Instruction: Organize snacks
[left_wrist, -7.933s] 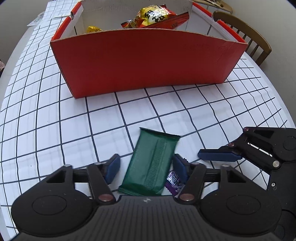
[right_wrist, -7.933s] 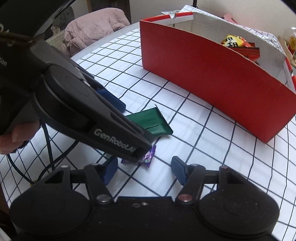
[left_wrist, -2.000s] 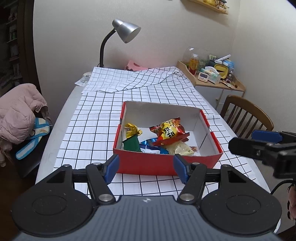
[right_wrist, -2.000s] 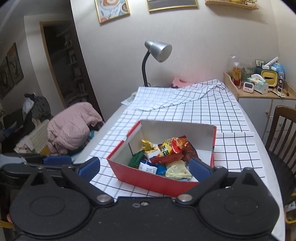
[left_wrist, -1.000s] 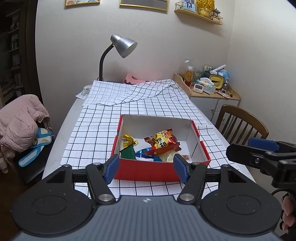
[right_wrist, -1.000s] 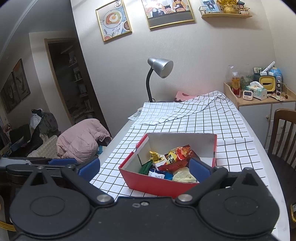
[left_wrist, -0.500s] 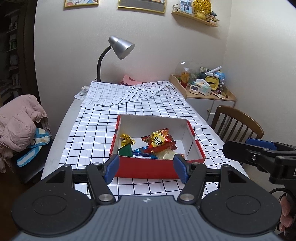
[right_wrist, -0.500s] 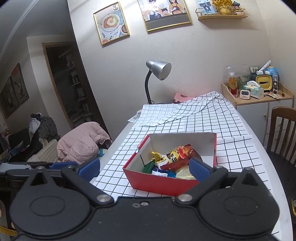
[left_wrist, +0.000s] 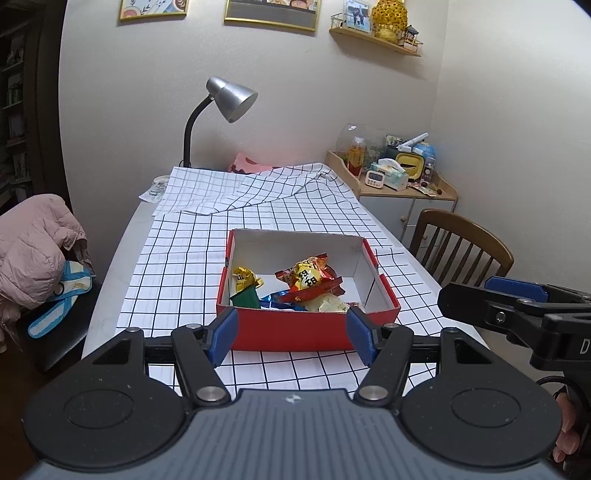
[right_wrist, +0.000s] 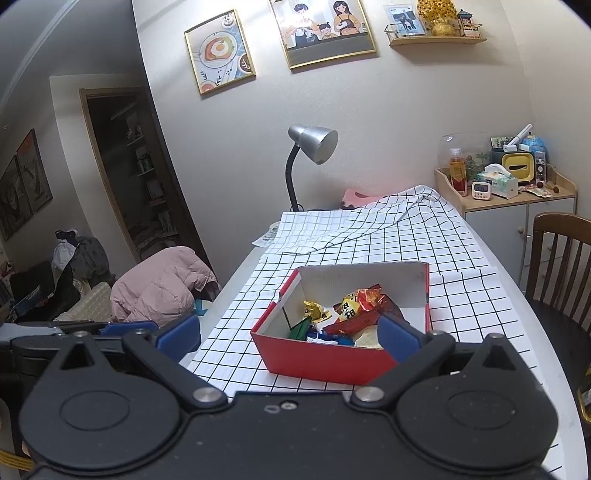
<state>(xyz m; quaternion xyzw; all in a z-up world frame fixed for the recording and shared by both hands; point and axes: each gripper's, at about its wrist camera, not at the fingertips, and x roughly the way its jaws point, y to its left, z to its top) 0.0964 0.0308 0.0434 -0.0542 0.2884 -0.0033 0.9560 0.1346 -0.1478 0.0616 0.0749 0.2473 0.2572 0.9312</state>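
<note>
A red cardboard box (left_wrist: 295, 328) with a white inside stands on the checked tablecloth (left_wrist: 184, 266). It holds several snacks: a green bar (left_wrist: 245, 297) leaning at the left, a yellow packet (left_wrist: 243, 277), a red and yellow bag (left_wrist: 308, 277). The box also shows in the right wrist view (right_wrist: 321, 360). My left gripper (left_wrist: 291, 341) is open and empty, held well back from the box. My right gripper (right_wrist: 288, 338) is open and empty, also well back; it shows at the right of the left wrist view (left_wrist: 513, 295).
A grey desk lamp (left_wrist: 225, 107) stands at the table's far end. A wooden chair (left_wrist: 461, 240) is at the right, with a cluttered side cabinet (left_wrist: 399, 184) behind it. A pink jacket (left_wrist: 33, 236) lies on a seat at the left.
Both grippers have drawn further back and up from the box, so it looks smaller. The green bar and the purple candy that lay on the cloth are no longer there; the bar is in the box.
</note>
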